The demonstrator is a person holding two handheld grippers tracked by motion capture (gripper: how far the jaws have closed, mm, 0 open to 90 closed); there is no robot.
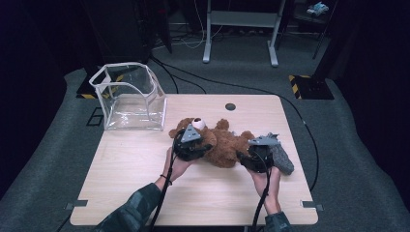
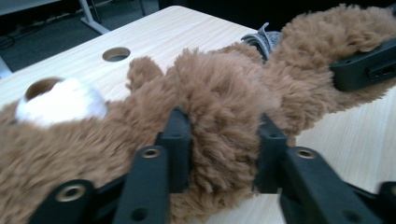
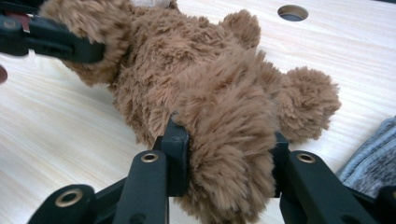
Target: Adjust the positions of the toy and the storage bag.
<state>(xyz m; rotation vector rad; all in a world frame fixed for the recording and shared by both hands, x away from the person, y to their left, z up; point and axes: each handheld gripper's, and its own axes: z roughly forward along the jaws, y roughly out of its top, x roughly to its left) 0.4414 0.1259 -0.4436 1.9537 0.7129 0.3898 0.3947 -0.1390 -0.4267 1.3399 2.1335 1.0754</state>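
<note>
Right now a brown teddy bear lies on its back across the middle of the pale wooden surface, head toward the clear plastic box at the far left corner and legs toward a grey knitted cloth near the right edge. The left gripper has its fingers pressed into the fur of one arm, closed on it from both sides. The right gripper grips a leg in the same way, its fingers sunk into the plush, partly closed around the limb. In the high view both hands come in from the near edge, the left gripper at the bear's shoulder and the right gripper at its lower end, just beside the cloth. A round hole sits in the surface beyond the bear
</note>
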